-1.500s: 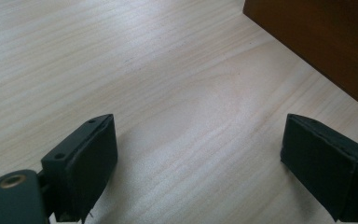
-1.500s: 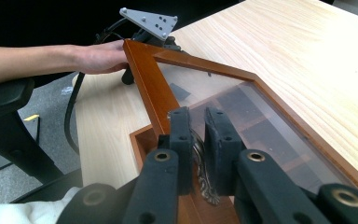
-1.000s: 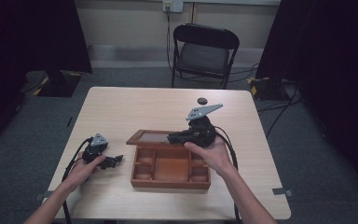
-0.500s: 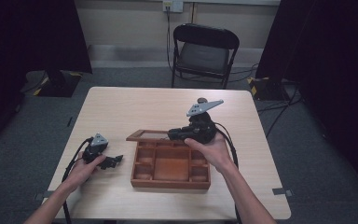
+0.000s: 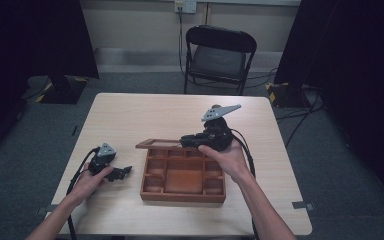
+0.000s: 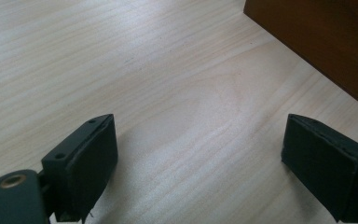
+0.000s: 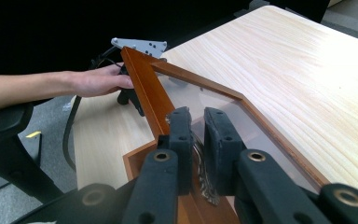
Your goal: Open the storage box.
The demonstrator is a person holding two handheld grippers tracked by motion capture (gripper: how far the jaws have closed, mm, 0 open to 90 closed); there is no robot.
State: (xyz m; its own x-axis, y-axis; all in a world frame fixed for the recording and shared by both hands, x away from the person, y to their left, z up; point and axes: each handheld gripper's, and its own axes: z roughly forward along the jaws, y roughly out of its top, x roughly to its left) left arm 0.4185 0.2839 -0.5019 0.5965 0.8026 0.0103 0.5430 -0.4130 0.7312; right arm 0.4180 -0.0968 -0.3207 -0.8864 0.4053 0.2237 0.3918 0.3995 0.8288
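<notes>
While my left gripper (image 5: 125, 172) rests on the table (image 5: 130, 120) near the front edge, its jaws spread wide around bare wood with nothing between them, my right gripper (image 7: 197, 140) is doing the work: its jaws are pinched nearly together on a small metal clasp (image 7: 201, 179) at the edge of the lid (image 7: 196, 100), and I judge the step in hand to be swinging that lid open. The box (image 5: 182, 175) sits in the middle of the table, just right of my left gripper and apart from it, its compartments uncovered; the lid, a wooden frame with a clear pane, stands lifted off the far side of the box. Next I would carry the lid on over its hinge line in a smooth arc, keeping the pinch firm so the thin clasp does not slip, and holding the box down with my left gripper if it starts to shift. I cannot make out what the clasp is exactly, since the pads cover most of it, nor the hinges, nor whether any compartment holds something. Beyond the table stands a folding chair (image 5: 220, 52).
</notes>
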